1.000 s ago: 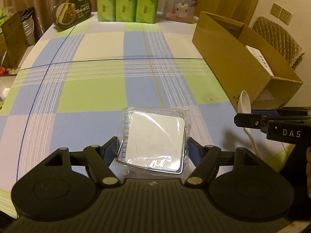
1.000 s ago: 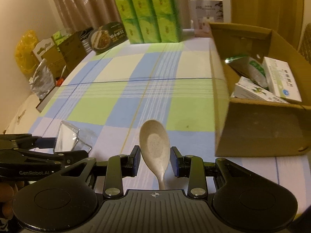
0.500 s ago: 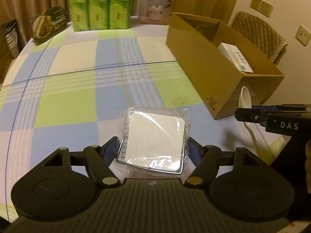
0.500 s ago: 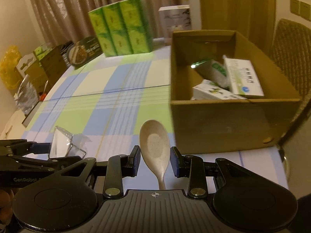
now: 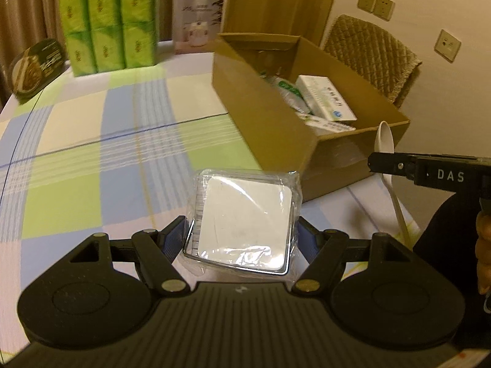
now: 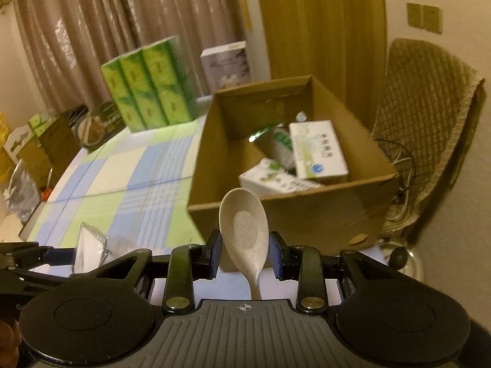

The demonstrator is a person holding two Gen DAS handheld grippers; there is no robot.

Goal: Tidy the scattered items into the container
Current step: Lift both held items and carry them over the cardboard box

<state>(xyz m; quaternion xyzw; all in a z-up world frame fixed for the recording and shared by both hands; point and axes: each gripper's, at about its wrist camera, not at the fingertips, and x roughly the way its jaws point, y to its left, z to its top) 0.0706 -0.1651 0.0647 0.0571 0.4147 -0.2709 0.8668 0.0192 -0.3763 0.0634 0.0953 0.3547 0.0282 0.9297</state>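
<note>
My left gripper (image 5: 242,236) is shut on a plastic-wrapped white square pack (image 5: 242,217), held above the checked tablecloth. My right gripper (image 6: 244,253) is shut on a pale speckled spoon (image 6: 244,230), bowl pointing forward. The open cardboard box (image 6: 233,205) stands just ahead of the spoon; it holds a white carton (image 6: 317,150), a green pouch (image 6: 276,144) and another small box (image 6: 276,181). From the left wrist view the box (image 5: 276,122) lies ahead to the right, with the spoon (image 5: 385,144) and right gripper (image 5: 386,165) near its front corner.
A stack of green tissue packs (image 5: 107,21), a white product box (image 5: 196,21) and an oval tin (image 5: 36,64) stand at the table's far edge. A cushioned chair (image 6: 429,128) sits right of the box. Cartons and bags (image 6: 36,141) crowd the left side.
Both grippers have risen and moved right toward the cardboard box, still holding the pack and the spoon. The box's inside now shows more fully in both views.
</note>
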